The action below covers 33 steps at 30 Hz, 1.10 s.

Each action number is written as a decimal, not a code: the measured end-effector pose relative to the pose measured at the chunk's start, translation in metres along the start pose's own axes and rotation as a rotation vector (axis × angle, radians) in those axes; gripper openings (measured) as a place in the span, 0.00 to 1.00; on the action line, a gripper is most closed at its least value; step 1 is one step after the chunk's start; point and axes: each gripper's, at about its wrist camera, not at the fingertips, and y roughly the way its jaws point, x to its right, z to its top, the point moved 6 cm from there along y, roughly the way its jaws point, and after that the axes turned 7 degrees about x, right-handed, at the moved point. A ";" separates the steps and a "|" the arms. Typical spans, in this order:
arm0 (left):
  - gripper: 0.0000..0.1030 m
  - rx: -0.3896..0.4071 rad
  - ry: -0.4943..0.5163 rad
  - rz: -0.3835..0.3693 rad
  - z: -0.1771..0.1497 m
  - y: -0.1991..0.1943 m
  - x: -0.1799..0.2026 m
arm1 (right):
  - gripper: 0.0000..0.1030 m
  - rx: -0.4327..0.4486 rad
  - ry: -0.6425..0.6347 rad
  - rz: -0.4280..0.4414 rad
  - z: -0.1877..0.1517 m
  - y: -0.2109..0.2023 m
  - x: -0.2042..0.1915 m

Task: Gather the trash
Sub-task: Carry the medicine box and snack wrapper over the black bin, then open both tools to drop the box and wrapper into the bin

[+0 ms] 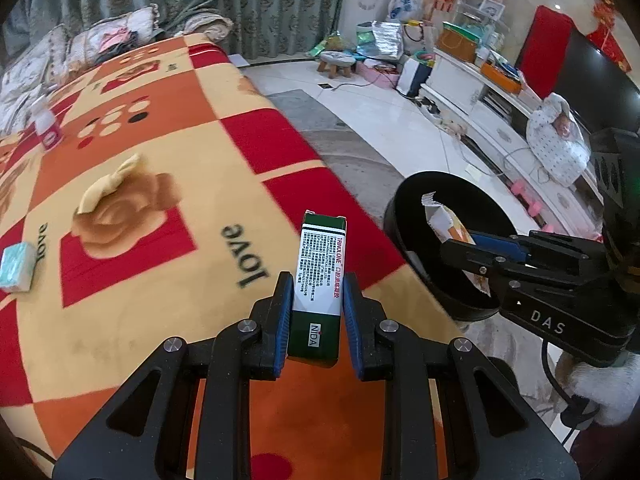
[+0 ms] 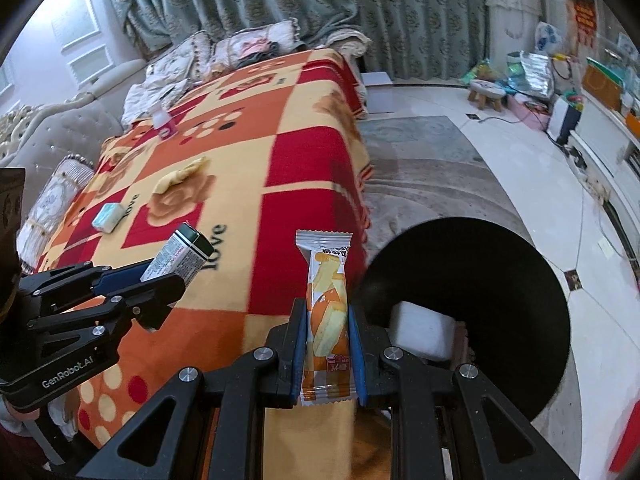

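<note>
1. Left claw (image 1: pixel 317 312) clamped on a green-and-white box (image 1: pixel 320 280), box pinched between the blue pads, long axis pointing forward, held above the blanket (image 1: pixel 168 92).
2. Same box seen from the right wrist view (image 2: pixel 180 256), tilted, sticking out of the left claw (image 2: pixel 160 280) over the blanket (image 2: pixel 240 160).
3. Right claw (image 2: pixel 329 344) closed on an orange snack wrapper (image 2: pixel 326 312), wrapper upright between the pads, serrated top edge above the fingertips.
4. In the left wrist view the right claw (image 1: pixel 460 246) reaches over the rim of the black bin (image 1: pixel 404 200); wrapper (image 1: pixel 444 222) sits over the bin opening.
5. Black bin (image 2: pixel 500 264) stands on the floor just beside the blanket edge, to the right; a white block-like item (image 2: pixel 422 330) lies inside, can't tell what it is.
6. Blanket is checked red, orange and cream with "love" print; covers a table or bed, can't tell which.
7. Still lying on the blanket: yellow crumpled piece (image 1: pixel 108 184), pale teal packet (image 1: pixel 18 266) near the left edge, small white bottle with pink label (image 1: pixel 46 124) farther back. All well apart from each other.
8. Cushions (image 1: pixel 108 36) and green curtain (image 1: pixel 260 0) behind the blanket.
</note>
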 end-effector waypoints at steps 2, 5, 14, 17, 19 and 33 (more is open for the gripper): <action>0.22 -0.002 0.003 -0.012 0.002 0.003 0.006 | 0.18 -0.002 0.010 -0.011 -0.001 0.000 0.008; 0.22 -0.007 0.008 -0.030 0.006 0.009 0.016 | 0.18 -0.005 0.027 -0.024 -0.003 -0.001 0.020; 0.22 -0.040 0.014 -0.081 0.012 0.034 0.045 | 0.18 -0.019 0.072 -0.060 -0.011 0.000 0.053; 0.22 -0.044 0.014 -0.098 0.017 0.041 0.054 | 0.18 -0.022 0.087 -0.071 -0.013 0.000 0.064; 0.22 -0.047 0.014 -0.108 0.019 0.045 0.060 | 0.18 -0.024 0.098 -0.080 -0.015 -0.001 0.072; 0.22 -0.081 0.006 -0.159 0.018 0.064 0.084 | 0.18 -0.030 0.147 -0.110 -0.023 -0.003 0.105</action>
